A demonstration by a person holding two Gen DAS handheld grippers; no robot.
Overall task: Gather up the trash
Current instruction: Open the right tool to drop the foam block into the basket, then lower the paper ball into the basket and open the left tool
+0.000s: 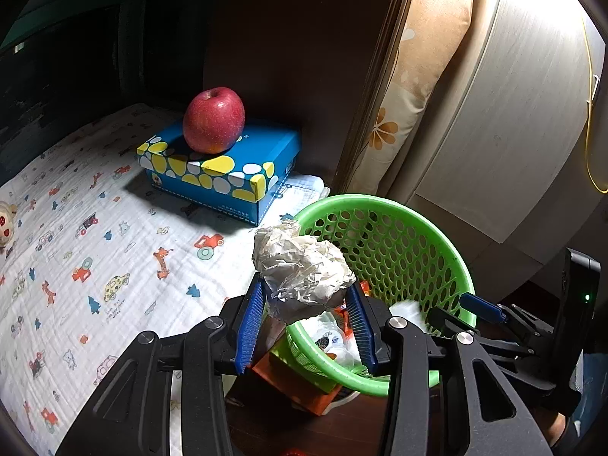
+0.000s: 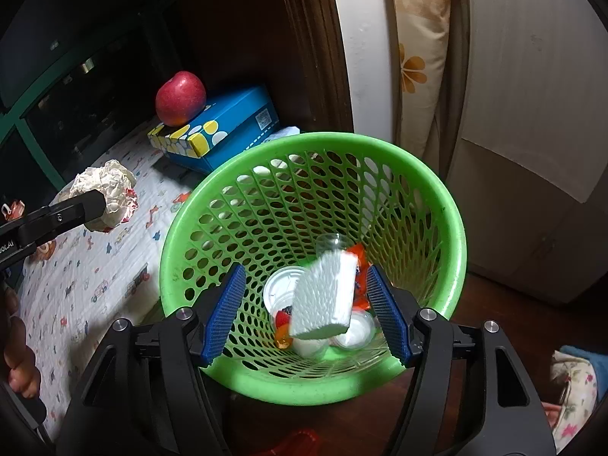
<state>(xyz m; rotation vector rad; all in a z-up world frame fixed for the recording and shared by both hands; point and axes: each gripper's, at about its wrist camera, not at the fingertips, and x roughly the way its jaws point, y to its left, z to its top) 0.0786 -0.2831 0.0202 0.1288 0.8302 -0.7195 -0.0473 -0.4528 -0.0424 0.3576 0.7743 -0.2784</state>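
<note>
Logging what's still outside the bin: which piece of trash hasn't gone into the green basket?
The crumpled paper ball, clamped in the left tongs beside the basket. The white foam block is already inside, free between the open right tongs.

Little legible writing appears in either view. On the black arm of the left tongs (image 2: 97,201), at the left edge of the right wrist view, white letters read roughly "OOLAI", cut off by the frame. The blue tissue box (image 1: 228,169) carries a line of small white print along its lower front edge, too small to read, and a small logo at the left of that face; in the right wrist view its end panel shows a square code mark with tiny print beside it. A plastic cup lid (image 1: 326,340) inside the green basket (image 1: 383,205) bears a round printed label, unreadable
</note>
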